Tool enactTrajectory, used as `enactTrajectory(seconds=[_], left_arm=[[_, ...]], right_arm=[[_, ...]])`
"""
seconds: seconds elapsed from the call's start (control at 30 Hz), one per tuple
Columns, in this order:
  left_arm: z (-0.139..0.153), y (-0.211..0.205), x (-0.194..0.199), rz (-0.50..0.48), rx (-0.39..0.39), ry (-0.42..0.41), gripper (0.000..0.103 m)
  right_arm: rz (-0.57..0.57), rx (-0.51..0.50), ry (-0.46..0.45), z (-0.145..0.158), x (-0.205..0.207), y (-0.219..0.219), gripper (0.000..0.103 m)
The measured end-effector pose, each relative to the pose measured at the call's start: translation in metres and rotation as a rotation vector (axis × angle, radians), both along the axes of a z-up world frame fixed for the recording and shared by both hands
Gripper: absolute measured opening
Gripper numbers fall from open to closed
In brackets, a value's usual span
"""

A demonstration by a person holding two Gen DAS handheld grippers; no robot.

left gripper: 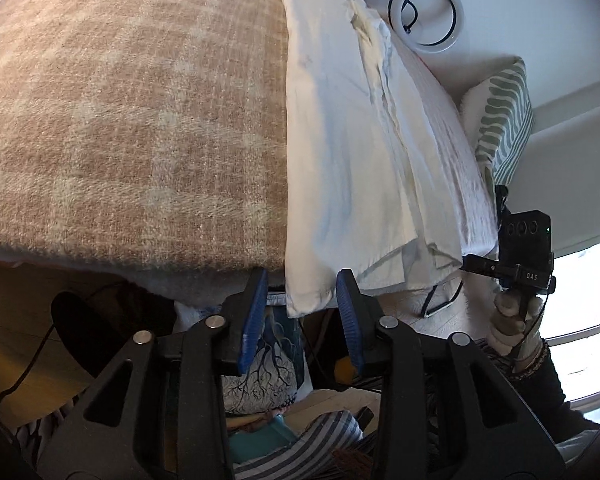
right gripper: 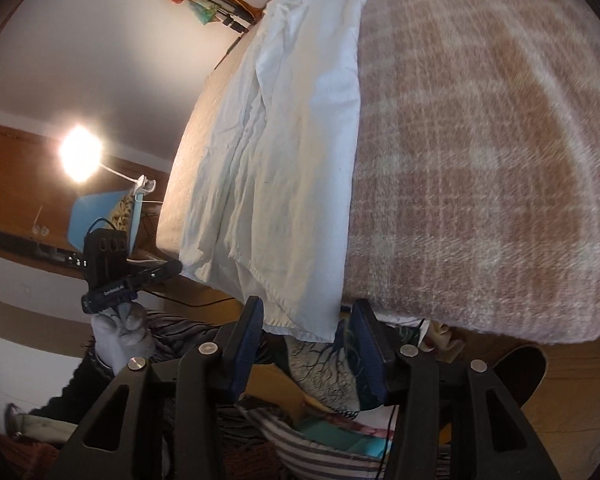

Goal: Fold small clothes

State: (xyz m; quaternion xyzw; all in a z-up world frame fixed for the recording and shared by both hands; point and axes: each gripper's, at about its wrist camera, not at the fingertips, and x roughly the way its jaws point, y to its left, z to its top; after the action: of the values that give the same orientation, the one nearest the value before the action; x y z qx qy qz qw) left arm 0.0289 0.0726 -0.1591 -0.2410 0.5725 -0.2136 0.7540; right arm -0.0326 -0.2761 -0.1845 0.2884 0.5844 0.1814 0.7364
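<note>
A white garment (left gripper: pixel 352 132) lies folded lengthwise in a long strip on a beige checked blanket (left gripper: pixel 120 100), its near end hanging over the bed edge. My left gripper (left gripper: pixel 302 304) is open, blue pads either side of the hanging corner, not closed on it. In the right wrist view the same garment (right gripper: pixel 292 140) runs along the blanket (right gripper: pixel 480 140). My right gripper (right gripper: pixel 308 332) is open, its pads flanking the garment's near hem. The right gripper unit also shows in the left view (left gripper: pixel 520 256), the left one in the right view (right gripper: pixel 112 272).
A ring light (left gripper: pixel 428 12) lies on the white surface beyond the bed. A green striped pillow (left gripper: pixel 504 120) sits at the bed's right side. A lit lamp (right gripper: pixel 80 152) and blue chair (right gripper: pixel 104 216) stand left. Printed and striped fabrics (right gripper: pixel 324 364) lie below the bed edge.
</note>
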Motion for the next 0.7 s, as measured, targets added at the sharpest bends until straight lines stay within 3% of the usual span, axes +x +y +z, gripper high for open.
enactTrajectory(seconds=[0.1,0.27,0.43,0.7], left_arm=[[-0.003,-0.005,0.003,-0.015,-0.032,0.018,0.020],[0.005,-0.016,0.005,-0.041,-0.034,-0.007,0.010],[0.023,-0.023,0.009,-0.048,-0.069,-0.065,0.006],[0.063,-0.025,0.041,-0.003,-0.117,-0.176,0.005]], right_arm=[[0.015,0.011,0.013,-0.005,0.004,0.008,0.035],[0.037,0.031,-0.019,0.003,0.008,0.023,0.011],[0.024,0.062,-0.124,0.021,0.010,0.026,0.005],[-0.050,0.092,-0.220,0.043,0.026,0.019,0.004]])
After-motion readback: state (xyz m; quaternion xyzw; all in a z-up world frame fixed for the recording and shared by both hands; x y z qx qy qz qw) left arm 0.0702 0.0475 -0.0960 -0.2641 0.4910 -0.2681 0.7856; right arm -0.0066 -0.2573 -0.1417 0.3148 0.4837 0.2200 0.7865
